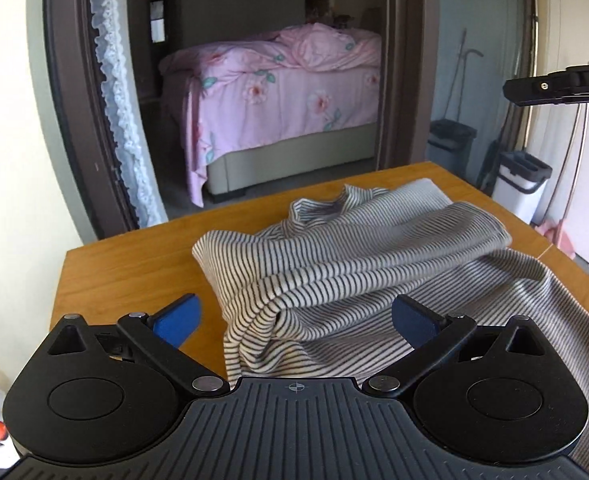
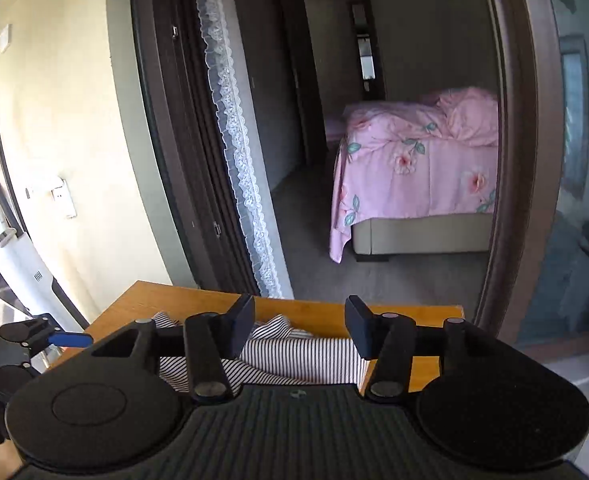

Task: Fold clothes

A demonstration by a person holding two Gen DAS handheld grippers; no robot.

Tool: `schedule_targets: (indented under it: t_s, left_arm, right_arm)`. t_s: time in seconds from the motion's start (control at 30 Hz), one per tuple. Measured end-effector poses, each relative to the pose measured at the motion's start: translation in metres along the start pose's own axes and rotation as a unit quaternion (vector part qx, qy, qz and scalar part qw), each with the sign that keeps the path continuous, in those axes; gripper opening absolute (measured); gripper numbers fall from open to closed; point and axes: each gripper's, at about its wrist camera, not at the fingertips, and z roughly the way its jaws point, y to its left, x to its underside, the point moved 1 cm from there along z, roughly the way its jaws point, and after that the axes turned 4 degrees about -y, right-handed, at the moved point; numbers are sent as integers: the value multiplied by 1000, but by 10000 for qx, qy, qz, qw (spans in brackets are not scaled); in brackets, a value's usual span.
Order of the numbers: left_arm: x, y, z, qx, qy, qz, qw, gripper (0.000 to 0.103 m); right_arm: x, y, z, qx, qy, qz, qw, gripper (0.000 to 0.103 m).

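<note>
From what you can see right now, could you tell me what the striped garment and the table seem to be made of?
Striped garment: soft knit fabric, likely cotton jersey; it drapes and bunches in folds. Table: wood or wood-look laminate, smooth with a slight sheen; warm orange-brown top.

Past my wooden table point(image 1: 126, 248), a dark door frame point(image 1: 60, 120) opens at twelve o'clock onto a bed point(image 1: 278, 92) under a pink flowered cover. A white lace curtain point(image 1: 122, 120) hangs at eleven o'clock along the frame. At two o'clock stand a dark bin point(image 1: 450, 140) and a white bin point(image 1: 520, 184).
</note>
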Motion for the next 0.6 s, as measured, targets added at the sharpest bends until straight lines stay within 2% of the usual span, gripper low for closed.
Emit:
schedule_targets:
  t_s: [0.03, 0.13, 0.2, 0.23, 0.27, 0.3, 0.33, 0.4, 0.47, 0.53, 0.6]
  left_arm:
    - [0, 0, 3, -22, 39, 45, 10000, 103]
    - [0, -2, 7, -35, 108, 183, 9998, 103]
    - [-2, -5, 2, -22, 63, 322, 9995, 103]
    - [-2, -6, -1, -26, 37, 385, 9992, 103]
    - [-2, -5, -3, -35, 22, 424, 9991, 103]
    - [-3, -5, -6, -35, 18, 435, 9990, 103]
    - [-5, -4, -8, 2, 11, 416, 9991, 103]
    - [-11, -3, -12, 185, -50, 301, 9994, 103]
    - [-17, -4, -13, 350, -162, 218, 9990, 103]
    - [-22, -7, -11, 486, -294, 165, 9983, 103]
    - [-24, -8, -4, 633, -435, -59, 9970, 103]
  right_arm:
    - [5, -3, 9, -23, 206, 235, 9995, 57]
    - [28, -12, 42, -9, 885, 889, 9921, 58]
    - [50, -13, 64, 108, 1366, 994, 9856, 58]
    - [60, -11, 74, 165, 1584, 987, 9823, 50]
    - [66, -6, 80, 185, 1699, 828, 9818, 26]
    - [67, 8, 86, 165, 1770, 439, 9831, 14]
    - [65, 17, 84, 64, 1659, 81, 9861, 4]
    - [39, 38, 70, -123, 1084, -536, 9926, 3]
    - [3, 50, 54, -228, 437, -856, 9951, 3]
    - [-24, 51, 47, -215, 18, -962, 9951, 3]
    - [-13, 39, 55, -33, 164, -915, 9957, 3]
